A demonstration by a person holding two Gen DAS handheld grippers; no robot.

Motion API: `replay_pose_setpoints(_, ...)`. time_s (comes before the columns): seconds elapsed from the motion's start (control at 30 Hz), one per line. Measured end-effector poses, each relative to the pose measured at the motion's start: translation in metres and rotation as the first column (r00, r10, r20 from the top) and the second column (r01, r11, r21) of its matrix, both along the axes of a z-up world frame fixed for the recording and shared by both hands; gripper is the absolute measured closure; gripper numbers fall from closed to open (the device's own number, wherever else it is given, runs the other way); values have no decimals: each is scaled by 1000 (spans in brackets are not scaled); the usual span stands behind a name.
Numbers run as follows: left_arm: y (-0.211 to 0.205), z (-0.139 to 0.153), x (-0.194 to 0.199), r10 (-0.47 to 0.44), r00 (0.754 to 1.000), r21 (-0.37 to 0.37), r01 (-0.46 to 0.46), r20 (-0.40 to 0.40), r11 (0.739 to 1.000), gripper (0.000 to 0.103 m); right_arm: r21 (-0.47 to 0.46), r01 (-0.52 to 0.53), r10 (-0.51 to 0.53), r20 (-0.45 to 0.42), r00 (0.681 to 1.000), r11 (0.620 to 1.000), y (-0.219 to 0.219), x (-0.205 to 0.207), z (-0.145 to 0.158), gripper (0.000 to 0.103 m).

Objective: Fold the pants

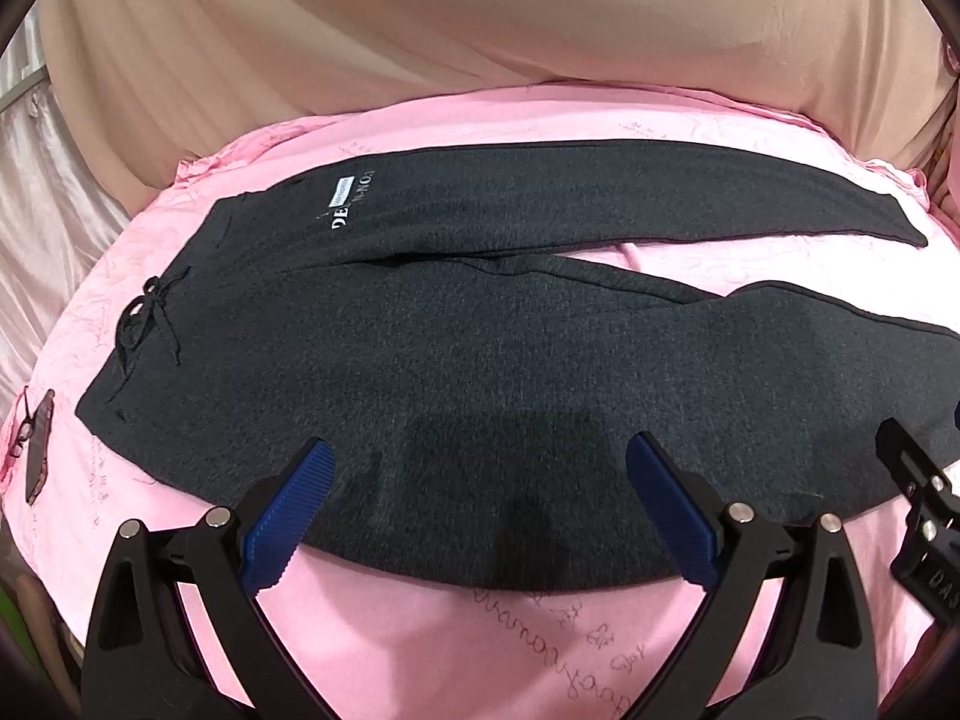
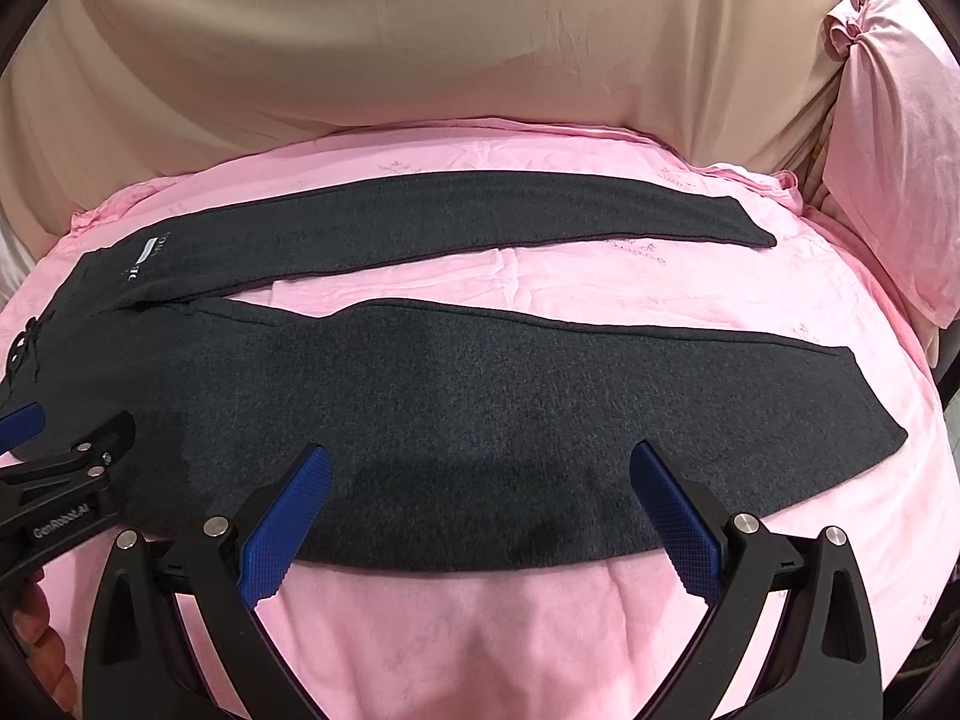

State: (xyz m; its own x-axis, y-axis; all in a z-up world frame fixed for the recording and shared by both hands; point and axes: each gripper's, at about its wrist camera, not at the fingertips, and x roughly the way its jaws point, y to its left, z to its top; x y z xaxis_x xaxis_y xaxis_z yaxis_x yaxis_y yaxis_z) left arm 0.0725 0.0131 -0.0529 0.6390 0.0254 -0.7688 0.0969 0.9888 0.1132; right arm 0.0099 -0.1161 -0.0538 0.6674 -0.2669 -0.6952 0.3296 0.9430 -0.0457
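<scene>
- Dark charcoal knit pants [image 1: 480,360] spread flat on a pink printed bedsheet [image 1: 420,630], both legs stretched out ahead of the jaws.
- Left gripper [image 1: 477,468] with jaws spread wide and empty, blue ribbed pads [image 1: 288,516] poised over the near edge of the nearer leg.
- Right gripper [image 2: 480,468] likewise gaping, nothing held, blue pads [image 2: 678,516] over the near hem edge of the same leg [image 2: 480,420].
- Waistband with tied black drawstring [image 1: 147,315] far off to the left of the left jaws; white lettering [image 1: 351,198] beyond it on the farther leg.
- Leg cuffs ahead and to the right of the right jaws, a strip of pink sheet showing between the two legs.
- Beige fabric [image 2: 360,48] rising beyond the bed; pink pillow [image 2: 888,150] at far right.
- Dark-framed glasses [image 1: 24,438] and a flat dark object beside them at far left, hard to identify.
</scene>
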Motion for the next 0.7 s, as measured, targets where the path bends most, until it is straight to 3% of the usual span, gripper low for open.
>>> replay_pose_setpoints(0.07, 8, 1, 9, 1, 1000, -31, -1, -11, 1000, 7, 20, -5, 5, -5, 1000, 1000, -19, 7, 1, 5)
replay_pose_setpoints(0.27, 71, 23, 78, 32, 999, -119, -31, 13, 992, 7, 105, 17, -23, 60, 998, 994, -153, 43, 21, 5)
replay_pose_setpoints(0.33, 95, 30, 111, 70, 997, -112, -66, 27, 992, 7, 112, 53, -61, 68, 996, 992, -210, 67, 30, 5)
replay_pose_setpoints(0.5, 155, 40, 201, 197, 979, -45, -194, 58, 980, 7, 67, 88, -93, 75, 993, 994, -302, 131, 40, 5)
replay_pose_setpoints(0.7, 220, 26, 298, 306, 952, -5, -306, 14, 952, 7, 77, 100, -100, -6, 995, 992, -363, 202, 20, 12)
